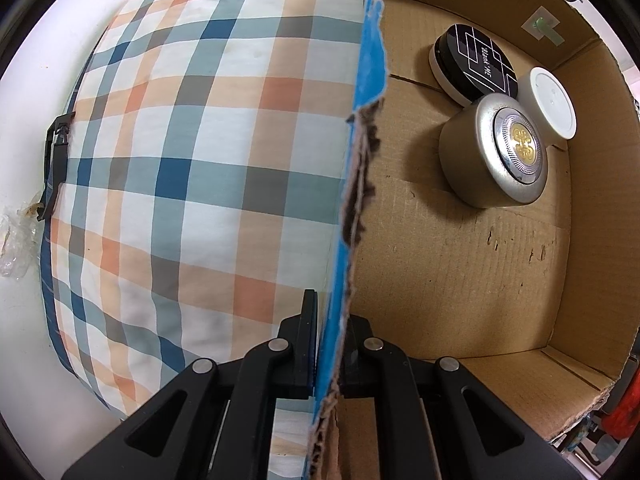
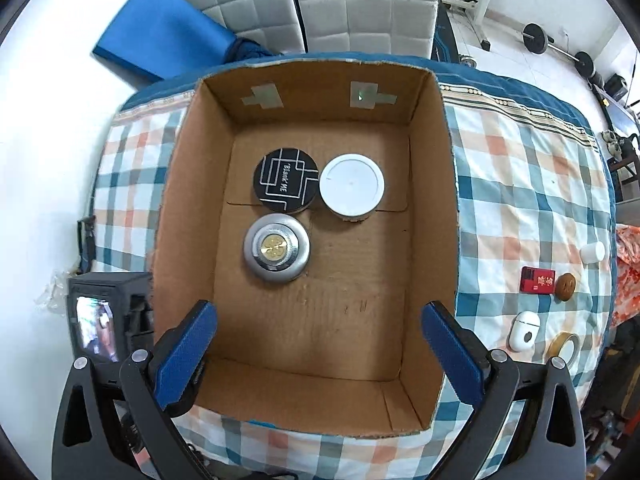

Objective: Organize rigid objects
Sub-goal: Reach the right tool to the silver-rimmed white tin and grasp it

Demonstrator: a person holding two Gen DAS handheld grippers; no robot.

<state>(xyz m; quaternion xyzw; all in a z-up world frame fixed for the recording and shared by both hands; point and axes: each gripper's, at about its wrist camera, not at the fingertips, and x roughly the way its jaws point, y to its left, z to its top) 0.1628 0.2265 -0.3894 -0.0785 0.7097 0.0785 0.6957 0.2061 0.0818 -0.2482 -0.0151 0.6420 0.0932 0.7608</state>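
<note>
1. We see the left gripper (image 1: 328,344) pointing straight down, its black jaws clamped together on the torn, blue-taped side wall of the open brown cardboard box (image 1: 472,280); one finger sits outside the wall and the other inside, so the inner fingertip is mostly hidden behind the ragged edge.
2. Ahead and to the right of that claw, on the box floor, stand three round containers: a black-lidded flat tin with white line pattern (image 1: 478,65), a plain white round jar (image 1: 554,104) and a silver round tin with a gold emblem on its lid (image 1: 496,152). The silver tin touches the other two.
3. To the left of the left claw spreads the plaid cloth in blue, orange and white (image 1: 180,160); its far edge is cut off by the lens rim.
4. We see the right gripper (image 2: 320,356) above the box with its blue-padded fingers (image 2: 188,356) wide apart and nothing between them.
5. Directly ahead of the right claw sit the silver tin (image 2: 277,249), the black-lidded tin (image 2: 286,181) and the white jar (image 2: 352,187).
6. Far to the right of that claw, on the cloth, lie a red rectangular box (image 2: 538,280), a small brown round object (image 2: 566,287), a small white cylinder (image 2: 593,252), a white earbud-style case (image 2: 524,331) and a roll of gold tape (image 2: 564,347). These are small and distorted, so we cannot make out their details.
7. Left of the right claw we glimpse the left tool's camera body (image 2: 104,320); its screen is too blurred to read.
</note>
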